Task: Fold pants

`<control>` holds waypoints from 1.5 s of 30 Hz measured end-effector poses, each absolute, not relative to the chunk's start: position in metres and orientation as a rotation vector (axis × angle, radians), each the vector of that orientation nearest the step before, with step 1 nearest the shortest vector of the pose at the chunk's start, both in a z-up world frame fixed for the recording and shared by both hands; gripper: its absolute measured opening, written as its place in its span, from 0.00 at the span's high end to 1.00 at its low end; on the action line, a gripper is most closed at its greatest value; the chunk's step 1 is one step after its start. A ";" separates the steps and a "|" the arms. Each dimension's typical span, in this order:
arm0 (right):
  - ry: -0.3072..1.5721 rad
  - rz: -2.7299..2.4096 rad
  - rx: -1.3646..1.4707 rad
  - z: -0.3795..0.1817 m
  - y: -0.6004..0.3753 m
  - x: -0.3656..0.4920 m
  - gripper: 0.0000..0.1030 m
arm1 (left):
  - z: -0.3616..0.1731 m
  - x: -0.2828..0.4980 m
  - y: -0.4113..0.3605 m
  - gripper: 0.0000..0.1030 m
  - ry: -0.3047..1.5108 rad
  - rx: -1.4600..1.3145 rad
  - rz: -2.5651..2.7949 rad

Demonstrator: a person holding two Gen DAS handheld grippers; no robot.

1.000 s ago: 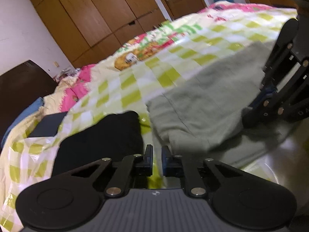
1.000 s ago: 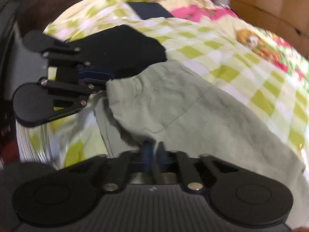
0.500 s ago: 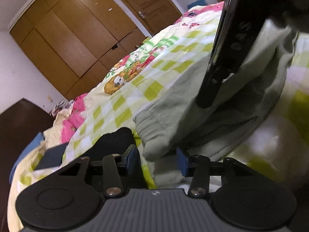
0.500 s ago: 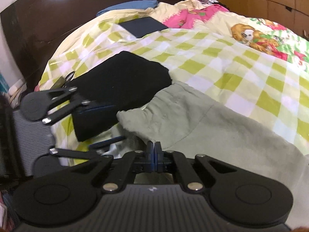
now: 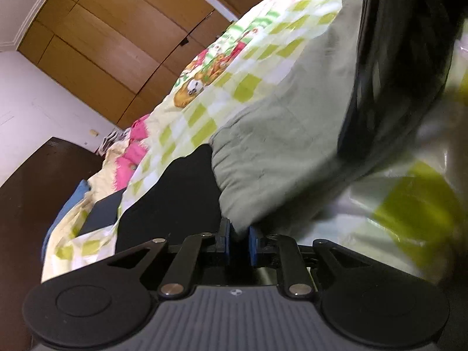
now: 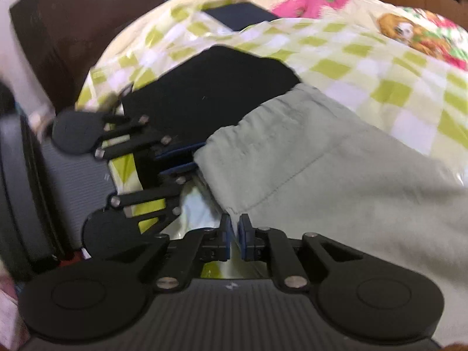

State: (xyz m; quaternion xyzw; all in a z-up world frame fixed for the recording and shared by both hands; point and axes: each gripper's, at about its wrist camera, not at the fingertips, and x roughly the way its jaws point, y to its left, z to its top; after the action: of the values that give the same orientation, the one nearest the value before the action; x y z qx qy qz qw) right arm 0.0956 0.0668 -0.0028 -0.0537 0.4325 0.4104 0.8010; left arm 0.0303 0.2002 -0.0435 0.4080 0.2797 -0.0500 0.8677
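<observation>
The grey-green pants (image 6: 307, 169) are lying on the checked bed cover (image 6: 380, 87), waistband beside a folded black garment (image 6: 210, 93). The left tool (image 5: 239, 235) has just been closing and is clamping a waistband corner. The right tool (image 6: 234, 234) has just been parting slightly, its pads at the pants' edge without pressing it.

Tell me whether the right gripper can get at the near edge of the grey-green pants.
Probably yes. The near edge of the grey-green pants lies right at the tips of the right gripper, with nothing in between. Its jaws have just been opening and stand slightly apart.
</observation>
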 end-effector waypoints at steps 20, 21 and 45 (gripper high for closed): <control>1.095 0.743 0.288 -0.011 -0.206 0.218 0.66 | -0.022 0.103 0.080 0.62 0.551 0.588 -0.212; 1.132 0.801 0.284 -0.015 -0.204 0.218 0.66 | -0.026 0.105 0.076 0.62 0.555 0.588 -0.219; 1.288 1.172 0.361 -0.048 -0.179 0.254 0.59 | -0.055 0.108 0.059 0.62 0.569 0.538 -0.188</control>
State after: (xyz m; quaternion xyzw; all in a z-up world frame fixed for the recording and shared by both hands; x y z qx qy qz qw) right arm 0.2536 -0.1788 -0.0482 0.1577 0.5625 0.5118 0.6299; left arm 0.1080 0.0588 -0.0546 0.2617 0.2769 -0.0914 0.9200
